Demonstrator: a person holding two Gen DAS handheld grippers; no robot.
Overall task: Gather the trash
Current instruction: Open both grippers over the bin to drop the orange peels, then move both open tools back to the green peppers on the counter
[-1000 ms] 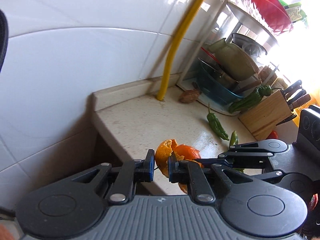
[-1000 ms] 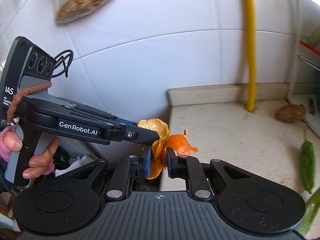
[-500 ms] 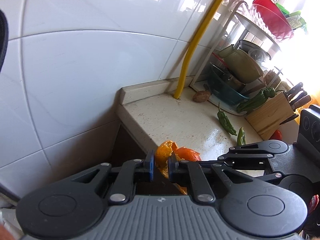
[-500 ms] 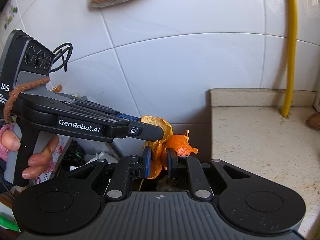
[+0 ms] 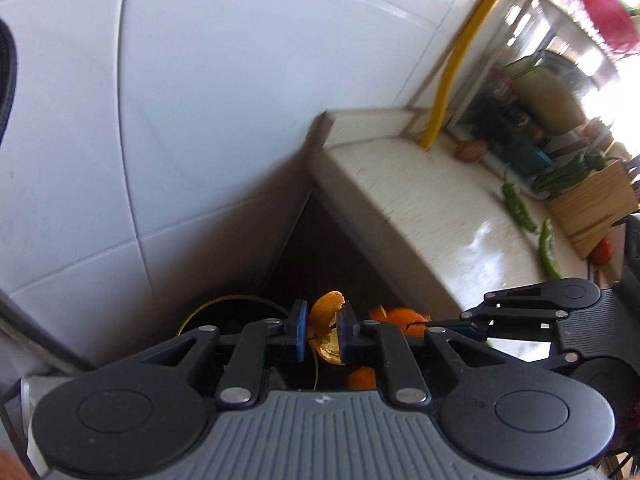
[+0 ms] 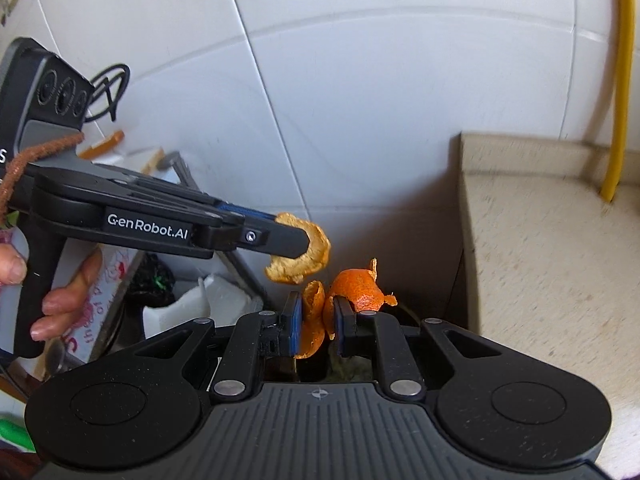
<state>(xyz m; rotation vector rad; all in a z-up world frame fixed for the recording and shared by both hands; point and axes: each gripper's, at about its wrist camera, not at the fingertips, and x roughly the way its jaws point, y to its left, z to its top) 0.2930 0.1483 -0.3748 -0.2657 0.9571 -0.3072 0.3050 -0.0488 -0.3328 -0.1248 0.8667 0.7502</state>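
Observation:
My left gripper (image 5: 322, 330) is shut on a piece of orange peel (image 5: 326, 328); it also shows in the right wrist view (image 6: 298, 242) with its peel (image 6: 304, 256). My right gripper (image 6: 316, 320) is shut on a second orange peel (image 6: 356, 288), also seen in the left wrist view (image 5: 394, 316). Both hang past the left end of the counter (image 5: 432, 216), above a dark bin with a yellowish rim (image 5: 224, 308) on the floor.
White tiled wall (image 5: 200, 100) behind. Yellow pipe (image 5: 452, 76) at the counter's back. Green peppers (image 5: 548, 248), a brown lump (image 5: 472, 150), a knife block (image 5: 592, 208) and a dish rack (image 5: 540, 92) lie further right. Clutter sits left of the bin (image 6: 192, 304).
Both grippers have carried their peels leftward off the counter edge and lower, over the bin. The left gripper's jaws look slightly wider apart.

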